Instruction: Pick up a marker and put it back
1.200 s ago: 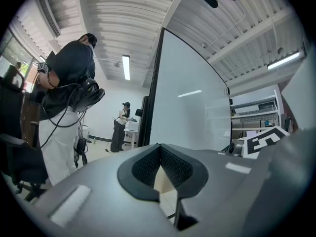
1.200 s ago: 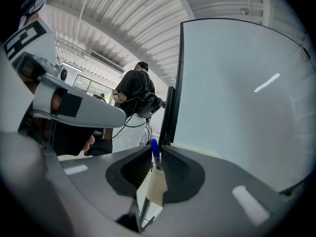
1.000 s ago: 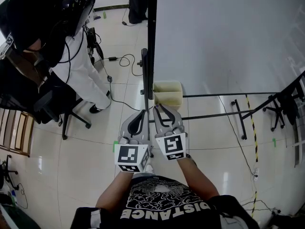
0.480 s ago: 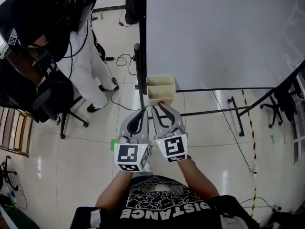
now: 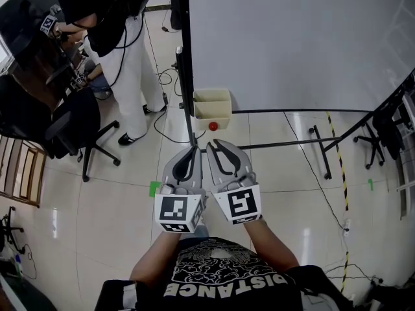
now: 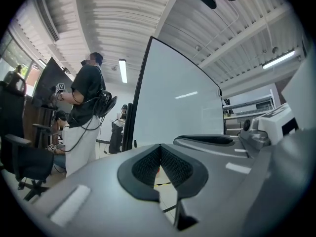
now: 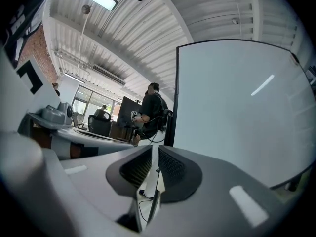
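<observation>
I judge this to be the approach, with nothing picked up yet. My left gripper (image 5: 194, 149) has its jaws together and empty. My right gripper (image 5: 211, 146) shows a thin slit, also empty. The marker (image 5: 213, 126), seen as a red cap just below the cream holder (image 5: 224, 112) at the whiteboard (image 5: 292, 44), sits at 12 o'clock, apart from both grippers. Next I'd open the right jaws wider and reach straight in.

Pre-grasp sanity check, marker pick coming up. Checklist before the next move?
1. Red marker visible at the holder: ok.
2. Left tool empty, jaws together: ok.
3. Right tool opened enough for the marker: not ok, narrow gap only.
4. Tools at the marker: not ok, both short of it.
5. How the marker sits in the holder: cannot tell.
</observation>
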A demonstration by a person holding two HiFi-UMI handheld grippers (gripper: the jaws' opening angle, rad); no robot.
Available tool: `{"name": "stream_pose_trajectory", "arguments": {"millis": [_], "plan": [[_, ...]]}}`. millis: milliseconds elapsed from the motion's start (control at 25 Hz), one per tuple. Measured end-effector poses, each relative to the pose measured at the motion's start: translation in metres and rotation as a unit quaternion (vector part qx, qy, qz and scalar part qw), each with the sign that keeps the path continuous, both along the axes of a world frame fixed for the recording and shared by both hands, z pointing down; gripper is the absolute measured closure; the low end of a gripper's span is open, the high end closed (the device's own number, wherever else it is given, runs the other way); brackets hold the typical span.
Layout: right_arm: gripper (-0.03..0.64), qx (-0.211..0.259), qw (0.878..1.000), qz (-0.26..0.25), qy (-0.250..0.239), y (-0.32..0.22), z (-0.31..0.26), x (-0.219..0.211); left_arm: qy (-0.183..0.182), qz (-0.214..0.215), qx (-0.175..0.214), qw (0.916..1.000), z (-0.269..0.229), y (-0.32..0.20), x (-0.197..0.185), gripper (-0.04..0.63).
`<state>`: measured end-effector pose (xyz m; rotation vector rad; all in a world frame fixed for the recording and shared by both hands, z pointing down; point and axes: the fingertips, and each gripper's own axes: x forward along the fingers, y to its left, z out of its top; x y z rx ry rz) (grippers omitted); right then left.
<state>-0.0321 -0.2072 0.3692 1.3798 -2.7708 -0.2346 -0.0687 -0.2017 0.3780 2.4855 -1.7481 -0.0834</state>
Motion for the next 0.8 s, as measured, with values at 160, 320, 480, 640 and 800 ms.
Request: {"name": "stream_pose_trajectory", "arguments": {"millis": [160, 320, 480, 640, 800], "plan": [[0.617, 0.001, 1.0, 0.0, -0.008, 0.022, -0.005, 0.01, -0.002, -0.002, 0.006, 1.0, -0.002, 0.021, 0.01, 0.589], [0.617, 0.003, 1.0, -0.005, -0.005, 0.043, -0.005, 0.02, -0.004, -0.004, 0.006, 1.0, -0.005, 0.04, 0.021, 0.589], [0.617, -0.001, 1.0, -0.01, -0.01, 0.06, -0.005, 0.028, -0.007, -0.005, 0.015, 0.9998, -0.009, 0.055, 0.031, 0.589], [0.617, -0.007, 1.0, -0.012, -0.02, 0.071, -0.007, 0.036, -0.011, -0.006, 0.021, 0.9997, -0.013, 0.067, 0.04, 0.589], [0.617, -0.007, 1.0, -0.013, -0.023, 0.079, -0.009, 0.043, -0.017, -0.007, 0.024, 0.9996, -0.015, 0.074, 0.046, 0.589]]}}
